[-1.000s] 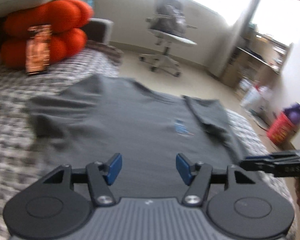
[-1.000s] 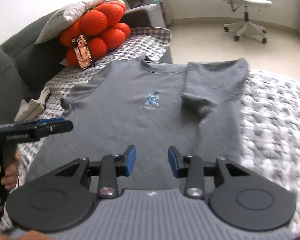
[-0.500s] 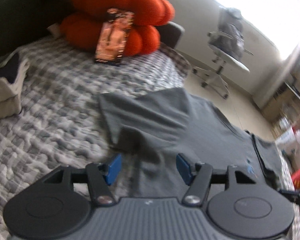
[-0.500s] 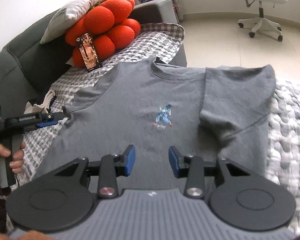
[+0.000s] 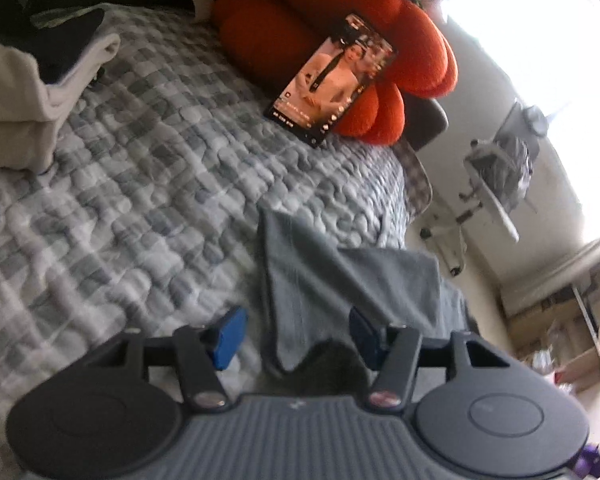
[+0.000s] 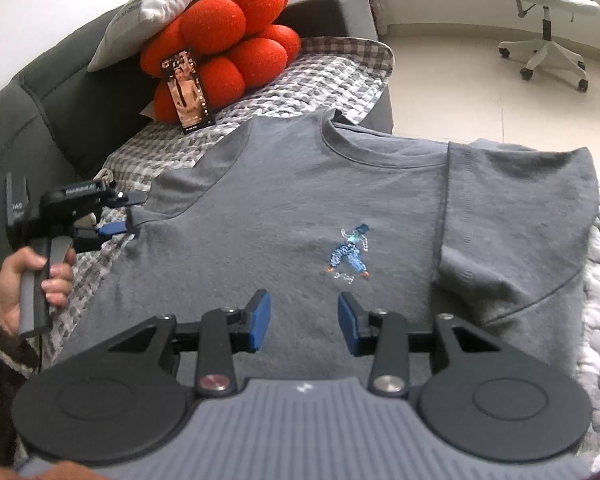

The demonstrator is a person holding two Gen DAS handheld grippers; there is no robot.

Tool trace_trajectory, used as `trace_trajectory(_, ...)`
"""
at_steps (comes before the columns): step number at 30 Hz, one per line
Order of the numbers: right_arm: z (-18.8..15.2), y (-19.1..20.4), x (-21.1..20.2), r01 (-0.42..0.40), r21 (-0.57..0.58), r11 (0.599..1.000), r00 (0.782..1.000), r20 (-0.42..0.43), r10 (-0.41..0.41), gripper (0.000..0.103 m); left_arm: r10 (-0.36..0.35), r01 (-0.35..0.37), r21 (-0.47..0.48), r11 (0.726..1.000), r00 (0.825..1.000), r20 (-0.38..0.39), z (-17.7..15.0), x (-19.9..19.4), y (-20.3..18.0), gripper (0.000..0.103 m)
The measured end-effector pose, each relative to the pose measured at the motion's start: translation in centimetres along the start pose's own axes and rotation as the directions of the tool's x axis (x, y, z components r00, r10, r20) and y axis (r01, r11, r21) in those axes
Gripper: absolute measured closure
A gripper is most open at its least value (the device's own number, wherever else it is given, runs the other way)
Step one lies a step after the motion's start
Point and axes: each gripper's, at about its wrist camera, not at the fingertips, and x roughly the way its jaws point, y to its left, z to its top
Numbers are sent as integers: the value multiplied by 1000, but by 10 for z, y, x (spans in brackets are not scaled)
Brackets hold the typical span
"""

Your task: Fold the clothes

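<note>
A phone (image 6: 188, 90) leans against orange cushions (image 6: 230, 36) near a chair (image 6: 544, 12).

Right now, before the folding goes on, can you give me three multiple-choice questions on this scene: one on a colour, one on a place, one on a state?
1. What colour is the shirt?
A. red
B. grey
C. white

2. Where is the phone?
A. lying flat on the shirt
B. inside a box
C. leaning upright against the orange cushion

3. How is the right gripper?
A. open, with nothing between its jaws
B. shut on the shirt
C. shut on the phone

Answers:
1 B: the cloth is grey in both views.
2 C: the phone stands on the sofa cover with its back on the cushion, away from the shirt.
3 A: its blue pads stand apart above the shirt front, and no cloth is gathered between them.
</note>
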Motion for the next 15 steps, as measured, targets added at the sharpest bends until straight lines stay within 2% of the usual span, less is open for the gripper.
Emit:
trace_trajectory(3,2,-1,4,0,1,1000,1000,0,0,61,-6,6,-27,1000,1000,20,2,7,1,63)
trace_trajectory(5,4,-3,6,1,4,1000,1000,3,-1,61,-10,11,-44,999,999,32,2,10,2,80)
trace_trajectory(6,5,-3,8,-1,6,1000,1000,4,1,61,-11,12,-43,999,999,40,2,11,1,85)
trace_trajectory(7,6,-4,9,-3,8,1000,1000,5,3,61,-11,13,-43,999,999,48,2,12,1,98)
trace_trajectory(8,7,-4,11,-6,9,1000,1000,6,6,61,-16,18,-39,999,998,59,2,12,-1,100)
trace_trajectory(15,19,-5,22,-33,6,999,999,21,33,61,-97,92,43,995,987,129,8,-5,-38,101)
